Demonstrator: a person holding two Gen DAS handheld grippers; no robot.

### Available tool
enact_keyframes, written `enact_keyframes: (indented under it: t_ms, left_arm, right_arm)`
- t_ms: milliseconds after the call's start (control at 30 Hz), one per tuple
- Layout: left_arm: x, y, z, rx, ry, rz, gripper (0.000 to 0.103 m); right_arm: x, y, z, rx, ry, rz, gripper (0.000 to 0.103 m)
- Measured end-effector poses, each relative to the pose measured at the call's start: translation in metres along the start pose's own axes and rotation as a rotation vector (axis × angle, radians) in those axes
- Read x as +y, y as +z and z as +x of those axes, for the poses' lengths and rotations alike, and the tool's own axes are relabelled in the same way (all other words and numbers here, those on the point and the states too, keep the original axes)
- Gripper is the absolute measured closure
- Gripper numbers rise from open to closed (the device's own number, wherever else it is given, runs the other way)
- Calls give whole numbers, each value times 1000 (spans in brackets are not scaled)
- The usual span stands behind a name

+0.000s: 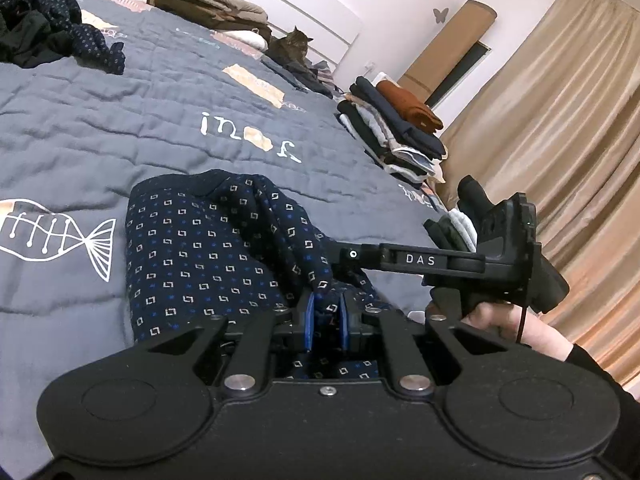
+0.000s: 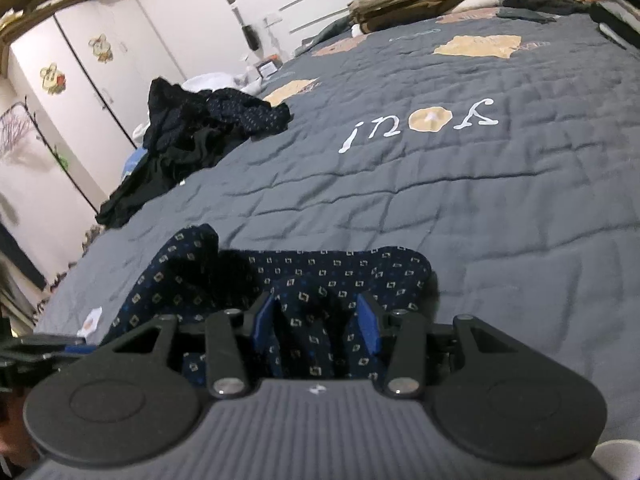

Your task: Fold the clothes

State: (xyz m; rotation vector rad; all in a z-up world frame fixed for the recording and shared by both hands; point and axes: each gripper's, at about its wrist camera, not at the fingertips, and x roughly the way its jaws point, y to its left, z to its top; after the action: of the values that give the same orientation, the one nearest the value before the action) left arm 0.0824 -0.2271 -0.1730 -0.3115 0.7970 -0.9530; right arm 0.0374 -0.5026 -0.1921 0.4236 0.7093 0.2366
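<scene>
Your left gripper is a matte black plastic tool: two round flat housings flank its wide body, angled black link arms run forward, and silver pivot pins cap the joints. One small silver screw sits at the centre of its front edge. Its finger pads are bright blue. Your right gripper has the same black links and blue pads, but its top plate is ribbed grey with a small white mark. From the left camera, its side bar reads "DAS" in white. Your right hand wears a black sleeve, with a thin black cable hanging beside it.
</scene>
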Motion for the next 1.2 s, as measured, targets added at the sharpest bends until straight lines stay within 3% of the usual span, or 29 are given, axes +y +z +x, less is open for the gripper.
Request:
enact_keyframes:
  t_ms: [67, 133, 333, 500, 700, 800, 833, 1000, 1067, 1133, 1200]
  left_arm:
    - [1, 0, 0, 1, 2, -2, 90]
    - [1, 0, 0, 1, 5, -4, 90]
    - [1, 1, -1, -1, 7, 0, 90]
    - [1, 0, 1, 4, 14, -1, 90]
    - [2, 1, 1, 8, 14, -14, 90]
    - [3, 2, 2, 10, 15, -15, 90]
    - [3, 2, 2, 10, 16, -15, 90]
    - [3, 1, 1, 9, 16, -19, 90]
    - [3, 1, 2, 9, 16, -19, 90]
    - [3, 1, 2, 10, 17, -20, 90]
    - [4, 1, 2, 7, 15, -22, 90]
  right_arm:
    - [2, -1, 1, -7, 3, -5, 65]
    - [5, 0, 2, -14, 2, -15, 90]
    - [-7, 12, -26, -154, 1, 69, 95]
    - [-28, 13, -40, -251, -86, 133, 95]
    - [-26, 14, -27, -152, -18, 116, 85]
    - [-15, 16, -27, -147, -23, 61, 61]
    - [-12, 15, -26, -143, -35, 40, 58]
    - [-2, 6, -11, -82, -96, -35, 58]
    - [-1, 2, -7, -62, -107, -45, 67]
    - [-2, 1, -8, -75, -105, -31, 96]
    - [-4, 3, -14, -106, -88, -13, 96]
